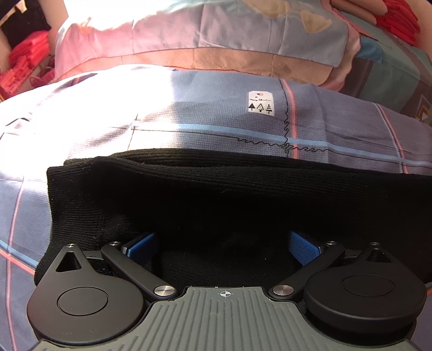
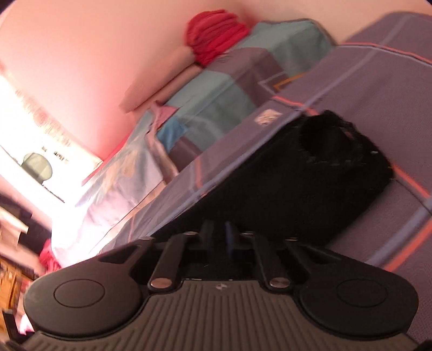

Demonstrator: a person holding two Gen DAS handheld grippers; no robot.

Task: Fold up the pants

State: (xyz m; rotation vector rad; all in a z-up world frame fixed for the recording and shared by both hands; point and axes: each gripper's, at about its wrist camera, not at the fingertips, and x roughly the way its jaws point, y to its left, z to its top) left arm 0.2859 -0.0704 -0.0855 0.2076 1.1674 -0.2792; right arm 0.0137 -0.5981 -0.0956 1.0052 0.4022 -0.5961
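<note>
Black knit pants (image 1: 216, 189) lie folded into a long band across the plaid blue bed sheet (image 1: 216, 116). My left gripper (image 1: 221, 244) points steeply down over their near part and is open wide, its blue pads (image 1: 140, 244) apart on either side of the dark fabric. The right wrist view is tilted and blurred, and the pants (image 2: 310, 183) stretch away from the fingers, with a round leg opening at the far end. My right gripper (image 2: 218, 232) sits at their near edge, its fingers almost together. Whether fabric is pinched in that narrow dark gap is unclear.
A folded patchwork quilt (image 1: 216, 35) runs along the back of the bed, with a red cloth (image 1: 397, 19) on it by the pink wall (image 2: 81, 67). More red cloth (image 1: 24, 56) lies off the bed's left side. A bright window (image 2: 35, 151) glares.
</note>
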